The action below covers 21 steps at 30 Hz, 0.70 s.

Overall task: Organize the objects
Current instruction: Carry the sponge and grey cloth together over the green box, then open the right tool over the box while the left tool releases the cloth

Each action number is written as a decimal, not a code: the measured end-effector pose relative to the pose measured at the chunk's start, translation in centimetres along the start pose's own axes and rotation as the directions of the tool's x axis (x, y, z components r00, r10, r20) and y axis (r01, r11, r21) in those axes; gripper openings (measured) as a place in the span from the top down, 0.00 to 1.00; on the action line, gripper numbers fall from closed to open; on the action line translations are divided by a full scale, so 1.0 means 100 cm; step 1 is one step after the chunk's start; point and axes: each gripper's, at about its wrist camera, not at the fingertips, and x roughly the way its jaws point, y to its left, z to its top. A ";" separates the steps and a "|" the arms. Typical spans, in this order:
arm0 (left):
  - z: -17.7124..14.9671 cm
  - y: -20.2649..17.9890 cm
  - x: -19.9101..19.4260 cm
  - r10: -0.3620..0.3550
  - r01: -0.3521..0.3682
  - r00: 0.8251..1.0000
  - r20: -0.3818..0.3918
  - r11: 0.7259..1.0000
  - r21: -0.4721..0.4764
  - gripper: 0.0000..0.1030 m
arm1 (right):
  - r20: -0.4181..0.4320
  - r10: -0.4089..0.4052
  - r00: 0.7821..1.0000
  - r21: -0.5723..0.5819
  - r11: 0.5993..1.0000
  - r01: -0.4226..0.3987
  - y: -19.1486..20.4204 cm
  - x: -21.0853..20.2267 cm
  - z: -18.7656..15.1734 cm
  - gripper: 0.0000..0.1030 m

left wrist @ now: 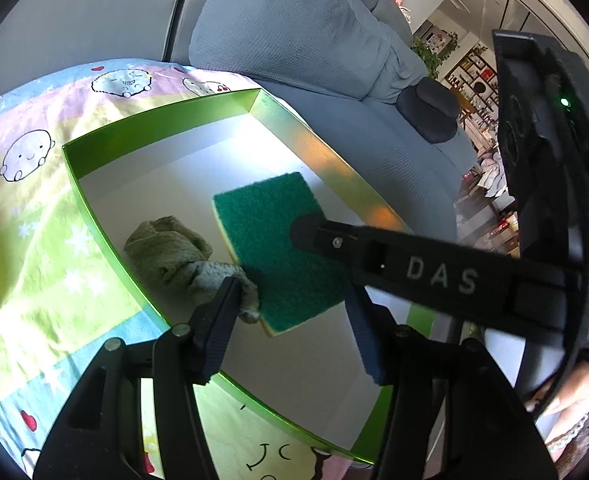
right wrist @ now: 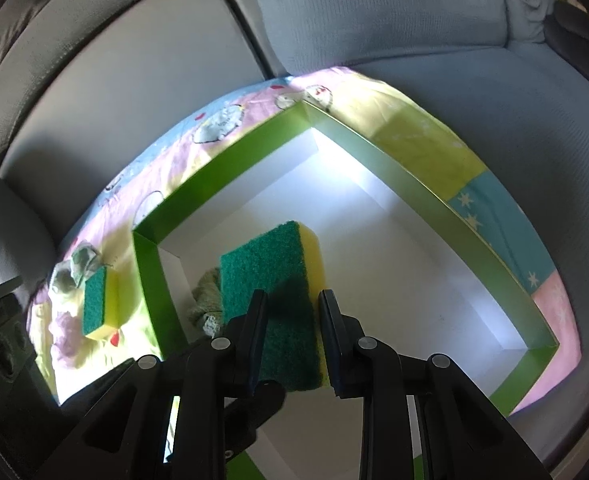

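A green box (left wrist: 94, 208) with a white floor stands on a cartoon-print cloth (left wrist: 34, 240). My right gripper (right wrist: 292, 298) is shut on a green-and-yellow sponge (right wrist: 266, 256), which it holds low inside the box (right wrist: 222, 168). In the left wrist view one of its fingers (left wrist: 334, 240) reaches in from the right over the sponge (left wrist: 270, 224). My left gripper (left wrist: 292, 296) is open just above the box floor. A crumpled pale green rag (left wrist: 166, 248) lies beside its left fingertip. The rag (right wrist: 208, 292) shows only partly behind the sponge in the right wrist view.
A second sponge (right wrist: 98, 304) and a crumpled rag (right wrist: 74, 268) lie on the print cloth (right wrist: 422, 140) left of the box. Grey sofa cushions (right wrist: 114, 80), a blue-grey pillow (left wrist: 294, 28) and a dark lump (left wrist: 430, 108) sit behind.
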 end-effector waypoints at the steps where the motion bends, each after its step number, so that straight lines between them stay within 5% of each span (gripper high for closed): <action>1: 0.001 0.001 0.001 0.001 -0.001 1.000 0.000 1.000 -0.001 0.48 | 0.004 -0.005 1.000 0.004 1.000 0.005 -0.001 0.000 0.000 0.72; 8: 0.009 0.005 -0.008 0.015 -0.015 1.000 -0.013 1.000 -0.018 0.45 | 0.009 -0.070 0.997 -0.004 0.998 0.070 -0.007 0.009 0.006 0.72; 10: 0.011 0.007 -0.016 0.034 -0.034 0.999 0.005 0.999 -0.024 0.39 | 0.021 -0.090 0.996 0.004 0.996 0.090 -0.010 0.008 0.007 0.66; 12: 0.011 0.009 -0.023 0.053 -0.052 0.998 0.027 0.998 -0.025 0.32 | 0.048 -0.097 0.994 0.014 0.995 0.097 -0.013 0.005 0.008 0.43; 14: 0.013 0.011 -0.030 0.047 -0.046 0.998 0.043 0.999 -0.029 0.26 | 0.082 -0.110 0.991 0.033 0.994 0.107 -0.017 0.000 0.009 0.34; 21: 0.020 0.015 -0.054 0.050 -0.047 0.994 0.102 0.998 -0.037 0.19 | 0.265 -0.271 0.926 0.027 0.961 0.274 -0.024 -0.020 0.012 0.33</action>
